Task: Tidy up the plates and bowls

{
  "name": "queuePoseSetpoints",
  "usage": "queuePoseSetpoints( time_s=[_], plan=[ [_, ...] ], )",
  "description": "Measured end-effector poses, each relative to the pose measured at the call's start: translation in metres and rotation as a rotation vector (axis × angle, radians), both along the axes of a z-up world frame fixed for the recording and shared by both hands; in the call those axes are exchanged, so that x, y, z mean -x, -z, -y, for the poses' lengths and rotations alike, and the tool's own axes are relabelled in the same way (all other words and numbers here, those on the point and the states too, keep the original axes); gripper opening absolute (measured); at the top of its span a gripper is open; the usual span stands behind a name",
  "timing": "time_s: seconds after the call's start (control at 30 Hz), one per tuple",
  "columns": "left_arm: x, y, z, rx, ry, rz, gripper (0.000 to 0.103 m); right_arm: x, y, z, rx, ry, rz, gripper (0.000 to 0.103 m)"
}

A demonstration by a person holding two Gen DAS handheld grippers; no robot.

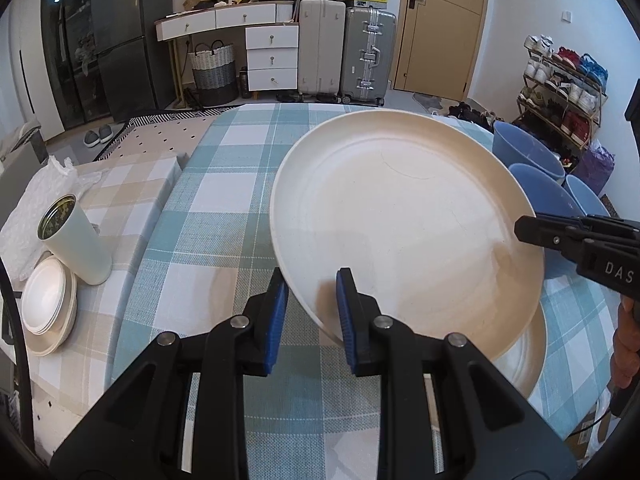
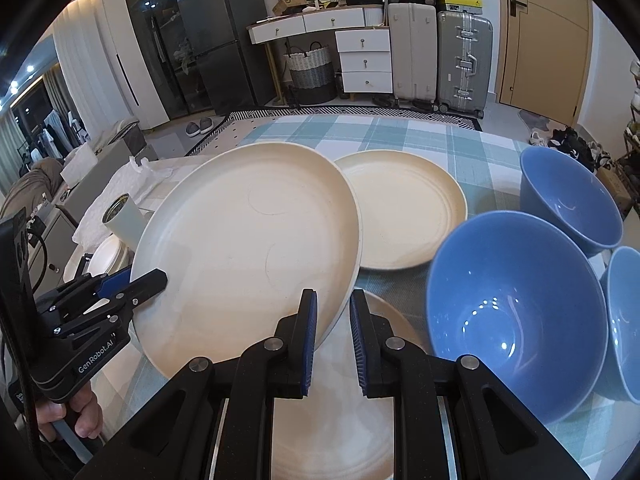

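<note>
A large cream plate (image 1: 400,220) (image 2: 248,240) hangs tilted above the checked tablecloth, carried by both grippers. My left gripper (image 1: 312,280) is shut on its near rim, one blue pad on each face; the right wrist view shows it (image 2: 158,276) clamped on the plate's left edge. My right gripper (image 2: 334,298) is shut on the opposite rim and reaches in from the right (image 1: 522,228). A second cream plate (image 2: 332,420) (image 1: 524,360) lies on the table directly beneath. A third cream plate (image 2: 404,208) rests farther back. Three blue bowls (image 2: 512,320) (image 2: 568,196) (image 2: 624,320) stand to the right.
On the beige cloth at the left stand a stack of white plates (image 1: 48,304) and a pale cup (image 1: 76,240) beside crumpled plastic wrap (image 1: 36,200). A person's hand (image 2: 72,412) holds the left gripper's handle. Suitcases, drawers and a shoe rack stand beyond the table.
</note>
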State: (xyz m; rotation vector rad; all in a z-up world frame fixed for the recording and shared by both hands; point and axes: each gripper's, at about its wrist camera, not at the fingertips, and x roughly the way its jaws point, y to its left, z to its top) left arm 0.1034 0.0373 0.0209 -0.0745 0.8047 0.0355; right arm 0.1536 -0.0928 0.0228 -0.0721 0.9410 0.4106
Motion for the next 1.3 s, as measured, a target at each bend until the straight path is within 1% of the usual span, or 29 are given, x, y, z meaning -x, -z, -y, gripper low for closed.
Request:
queuePoseSetpoints(
  time_s=[0.13, 0.57, 0.93, 1.3],
  plan=[
    [0.008, 0.005, 0.005, 0.005, 0.017, -0.010, 0.021, 0.012, 0.001, 0.007, -0.005, 0.004, 0.002, 0.017],
    [0.030, 0.017, 0.033, -0.063, 0.073, -0.022, 0.022, 0.042, 0.014, 0.033, -0.025, 0.017, -0.027, 0.017],
    [0.036, 0.029, 0.052, -0.097, 0.118, -0.040, 0.023, 0.051, 0.024, 0.052, -0.022, 0.038, -0.048, 0.018],
    [0.040, 0.042, 0.066, -0.138, 0.145, -0.055, 0.024, 0.061, 0.037, 0.055, 0.012, 0.051, -0.063, 0.018]
  ],
)
